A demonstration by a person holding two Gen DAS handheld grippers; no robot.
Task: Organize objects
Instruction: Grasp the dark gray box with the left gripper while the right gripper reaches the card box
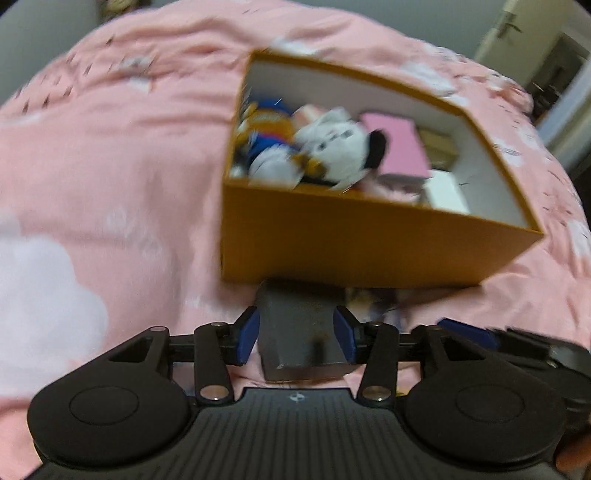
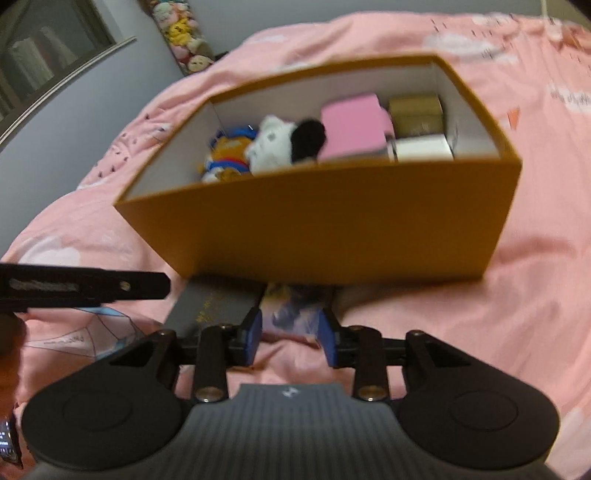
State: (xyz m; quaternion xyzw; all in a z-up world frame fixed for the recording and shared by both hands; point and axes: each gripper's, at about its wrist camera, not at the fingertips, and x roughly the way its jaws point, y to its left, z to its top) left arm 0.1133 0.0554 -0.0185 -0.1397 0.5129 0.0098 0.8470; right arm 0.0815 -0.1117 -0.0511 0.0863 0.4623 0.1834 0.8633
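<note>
On the pink bed (image 1: 110, 155), the left gripper (image 1: 300, 334) has its blue fingers (image 1: 248, 334) clamped on a dark grey box (image 1: 299, 332) just in front of the orange box (image 1: 369, 240). The right gripper (image 2: 291, 334) grips a small purple-printed packet (image 2: 293, 310) beside that grey box (image 2: 214, 301). The orange box (image 2: 332, 229) holds plush toys (image 2: 273, 146), a pink box (image 2: 352, 129), a gold box (image 2: 415, 110) and a white box (image 2: 423, 147).

A pink bedspread (image 2: 517, 240) with white cloud prints covers the bed. A door (image 1: 509, 29) stands beyond. Stuffed toys (image 2: 184, 40) line the grey wall (image 2: 110, 92).
</note>
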